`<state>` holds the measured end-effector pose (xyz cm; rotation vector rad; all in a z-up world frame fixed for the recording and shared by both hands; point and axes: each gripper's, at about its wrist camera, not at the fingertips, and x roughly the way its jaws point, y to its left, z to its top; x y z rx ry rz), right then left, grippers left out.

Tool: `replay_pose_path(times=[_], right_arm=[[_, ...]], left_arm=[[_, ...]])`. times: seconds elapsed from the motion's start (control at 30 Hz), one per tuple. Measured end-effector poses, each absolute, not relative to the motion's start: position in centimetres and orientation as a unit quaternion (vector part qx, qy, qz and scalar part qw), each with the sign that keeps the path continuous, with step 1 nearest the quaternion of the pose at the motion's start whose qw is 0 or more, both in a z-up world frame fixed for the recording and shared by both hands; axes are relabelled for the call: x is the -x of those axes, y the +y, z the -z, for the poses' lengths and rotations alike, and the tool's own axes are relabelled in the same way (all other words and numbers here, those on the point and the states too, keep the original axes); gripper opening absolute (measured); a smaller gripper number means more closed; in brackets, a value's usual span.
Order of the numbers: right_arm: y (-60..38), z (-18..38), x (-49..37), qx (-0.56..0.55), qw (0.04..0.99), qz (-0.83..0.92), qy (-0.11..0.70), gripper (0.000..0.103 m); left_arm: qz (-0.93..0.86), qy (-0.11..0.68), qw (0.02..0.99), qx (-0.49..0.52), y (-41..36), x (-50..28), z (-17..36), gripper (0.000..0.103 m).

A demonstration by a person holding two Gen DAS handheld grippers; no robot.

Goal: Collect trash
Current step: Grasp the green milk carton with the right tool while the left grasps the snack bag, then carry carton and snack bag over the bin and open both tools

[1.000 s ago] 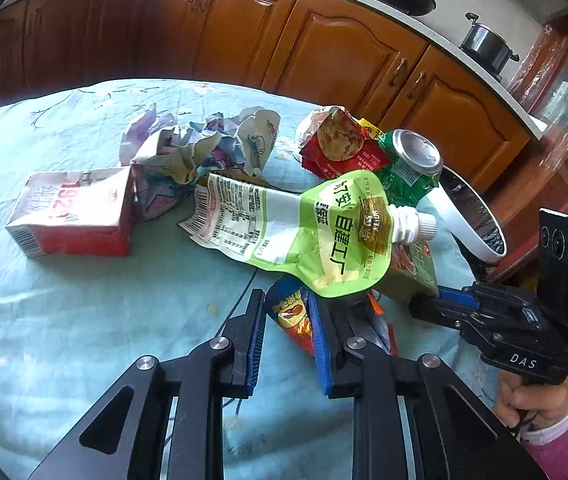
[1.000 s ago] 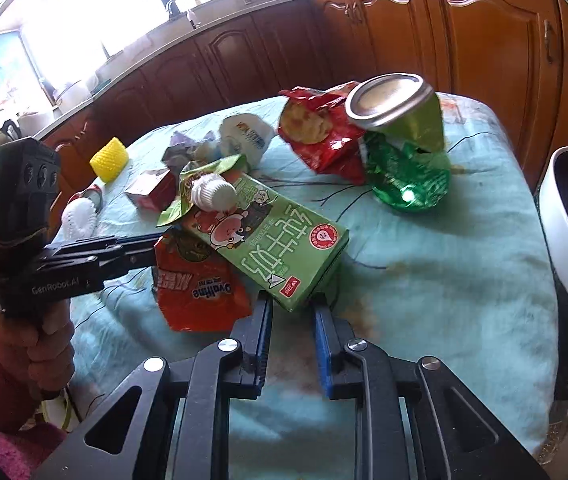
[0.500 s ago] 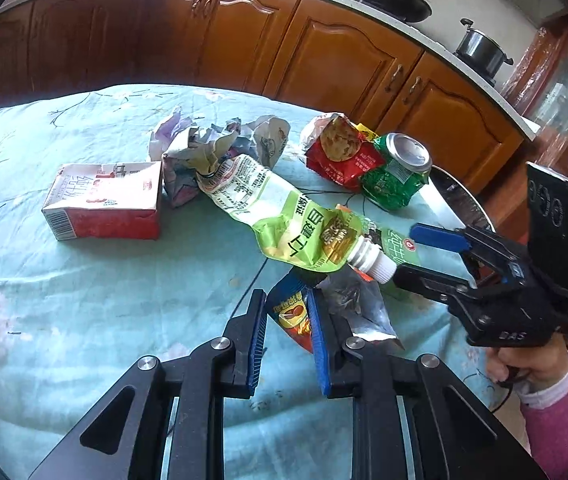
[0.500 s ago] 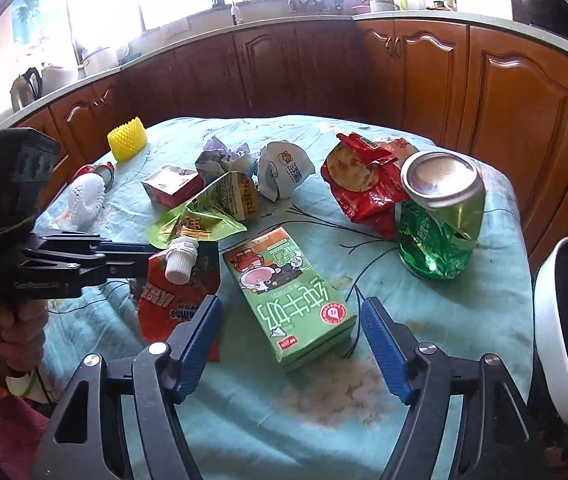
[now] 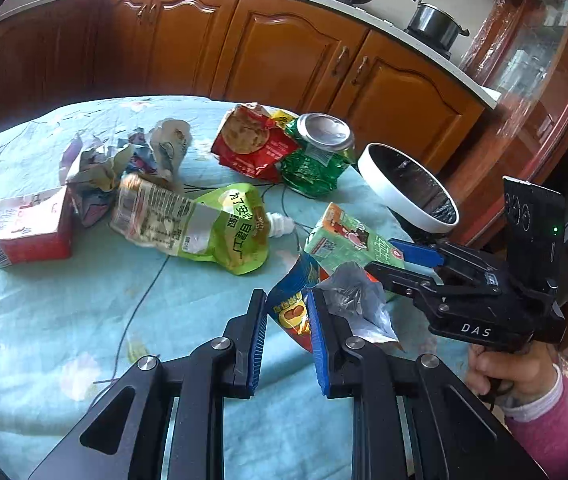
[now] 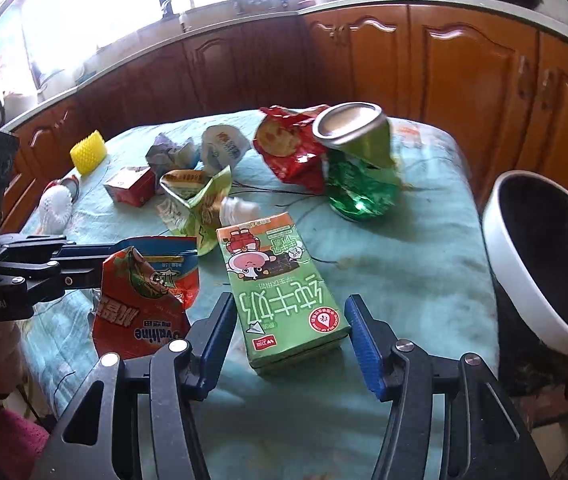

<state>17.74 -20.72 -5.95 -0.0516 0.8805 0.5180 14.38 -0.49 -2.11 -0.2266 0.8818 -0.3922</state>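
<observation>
carton: boxy green milk carton (image 6: 284,292) lay flat on the teal tablecloth (image 6: 403,264) | right gripper (image 6: 287,332): jaws closing, astride carton's near end | left gripper (image 5: 284,336): clamped on crinkly foil Ovaltine sachet (image 6: 144,304), left of carton

Home kitchen, wooden cabinets (image 5: 295,52), countertop (image 5: 383,28), pot (image 5: 435,22) on stove

Right gripper (image 6: 289,338) straddled the green milk carton (image 6: 280,294) on the table (image 6: 423,280), jaws closing, pads not yet touching. Left gripper (image 6: 152,254) clamped a red Ovaltine pouch (image 6: 140,312).
</observation>
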Motion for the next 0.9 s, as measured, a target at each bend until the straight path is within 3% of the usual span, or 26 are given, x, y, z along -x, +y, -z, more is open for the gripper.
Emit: replay_pose_path(times=[0.23, 0.9], right_arm=[[-26.7, 5.1, -16.2, -0.048, 0.888, -0.190, 0.416, 0.056], [-34.0, 3.1, -16.4, -0.088, 0.918, -0.114, 0.369, 0.054]], left_arm=[[0.212, 0.421, 0.877, 0.093, -4.4, -16.2, 2.0, 0.020], [0.243, 0.410, 0.877, 0.058, -12.8, -21.4, 1.3, 0.020]])
